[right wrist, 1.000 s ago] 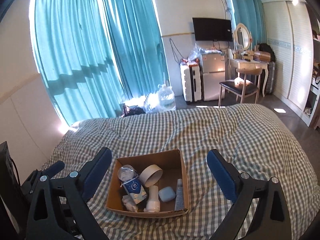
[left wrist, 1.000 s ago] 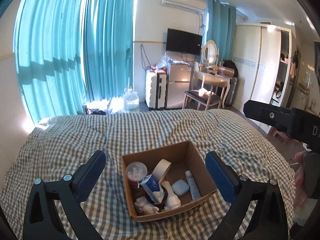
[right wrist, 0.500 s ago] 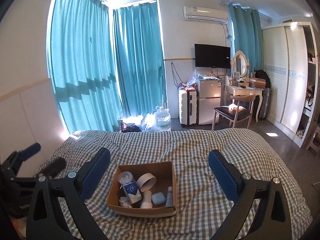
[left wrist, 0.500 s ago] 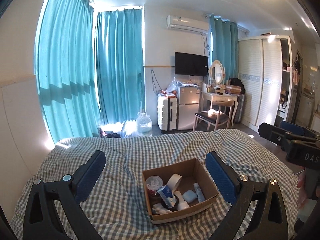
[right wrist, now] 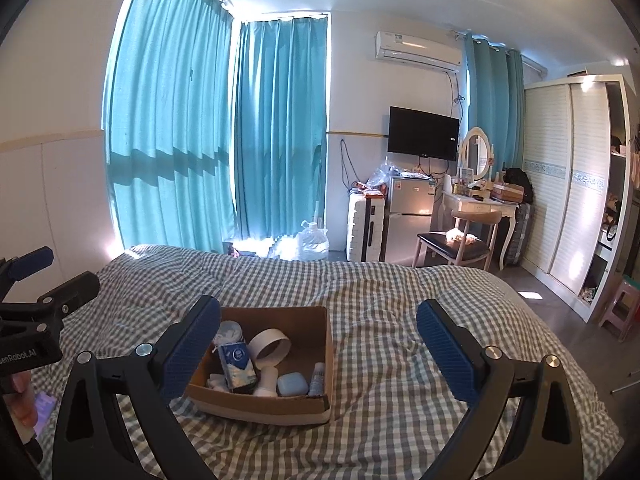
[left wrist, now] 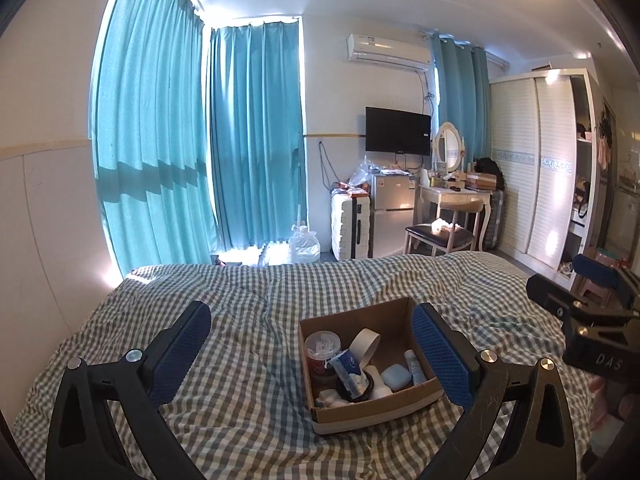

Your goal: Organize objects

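**Cardboard box packed, both grippers backed away**

Cardboard, brown and open-topped, the box sits on the green-and-white checked bedspread in the lower middle of the left wrist view. Compared with a second ago it looks smaller and lower in both frames, and much more of the room shows above it: the teal curtains, the white air conditioner and the ceiling light at the upper right. Both cameras have lifted and pulled back from the box.

The left gripper has its blue-padded fingers spread wide with nothing between them; the right gripper is likewise spread and empty.

Inside the box lie a white roll of tape, a blue-and-white tissue packet, a pale blue rounded case, a small white tube against the right wall, a clear round tub with a red base and a white bottle (a few small white pieces at the front are too small to name).

No loose item shows on the bedspread around the box. With everything gathered and both grippers withdrawn, the organizing looks finished or very nearly so.
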